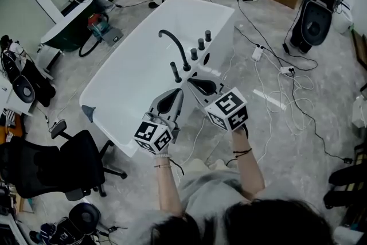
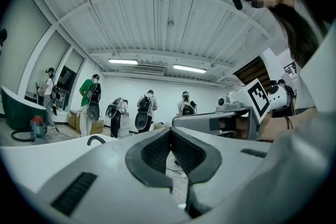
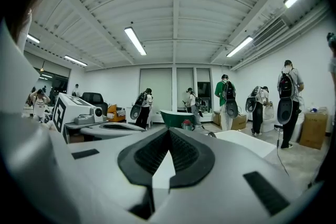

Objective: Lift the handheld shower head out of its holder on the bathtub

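The white bathtub (image 1: 123, 80) lies ahead of me. On its near right rim stand a black arched faucet (image 1: 174, 46), a row of black knobs (image 1: 200, 44) and the slim black handheld shower head (image 1: 175, 72), upright in its holder. My left gripper (image 1: 175, 94) is shut and empty, just short of the rim below the shower head. My right gripper (image 1: 194, 82), also shut and empty, hovers beside it, right of the shower head. The left gripper view shows shut pads (image 2: 169, 131), the faucet (image 2: 96, 139) and the right gripper (image 2: 231, 119). In the right gripper view the pads (image 3: 169, 131) meet.
Cables and power strips (image 1: 275, 74) trail across the floor right of the tub. A black office chair (image 1: 54, 166) stands at the left. A dark green tub (image 1: 69, 28) and a vacuum (image 1: 98, 24) sit beyond. Several people with backpacks (image 2: 143, 112) stand at the far end.
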`<state>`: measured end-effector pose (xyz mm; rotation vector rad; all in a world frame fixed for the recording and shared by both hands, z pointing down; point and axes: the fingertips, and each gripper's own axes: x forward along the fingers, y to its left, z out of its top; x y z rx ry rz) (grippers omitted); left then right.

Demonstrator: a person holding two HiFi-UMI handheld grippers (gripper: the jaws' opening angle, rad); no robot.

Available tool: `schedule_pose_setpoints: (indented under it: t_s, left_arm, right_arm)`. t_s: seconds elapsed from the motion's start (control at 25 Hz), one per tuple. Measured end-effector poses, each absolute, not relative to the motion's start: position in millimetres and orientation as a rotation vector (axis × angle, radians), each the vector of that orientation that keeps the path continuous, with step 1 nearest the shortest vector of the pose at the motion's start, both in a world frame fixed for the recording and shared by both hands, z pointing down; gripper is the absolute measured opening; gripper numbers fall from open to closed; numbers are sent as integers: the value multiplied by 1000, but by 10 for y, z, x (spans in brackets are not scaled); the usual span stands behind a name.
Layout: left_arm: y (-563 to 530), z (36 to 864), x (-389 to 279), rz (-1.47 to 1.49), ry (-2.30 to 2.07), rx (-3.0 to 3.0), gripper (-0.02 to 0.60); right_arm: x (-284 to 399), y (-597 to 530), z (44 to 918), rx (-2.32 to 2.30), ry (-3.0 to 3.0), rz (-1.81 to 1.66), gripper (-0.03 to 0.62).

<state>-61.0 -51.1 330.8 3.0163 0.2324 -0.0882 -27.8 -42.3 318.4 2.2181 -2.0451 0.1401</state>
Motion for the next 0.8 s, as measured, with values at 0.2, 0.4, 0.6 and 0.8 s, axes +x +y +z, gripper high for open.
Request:
schedule_pose_setpoints:
  t_s: [0.2, 0.4, 0.6, 0.8]
  left_arm:
    - [-479, 3291, -506, -64, 192, 3023, 5]
    - [-495, 3441, -480, 0, 169, 3017, 5]
    - [-626, 3573, -420, 13, 126, 3000, 5]
    - [-802, 3650, -270, -14, 70, 2974, 5]
  right_arm:
    - [-191, -361, 3220, 2227, -2078, 166, 0]
    - [-131, -366, 3353, 2248, -2071, 207, 0]
    - [-10, -492, 3430, 2229, -2083, 210, 0]
    - [117, -664, 3587, 2182, -2102, 240, 0]
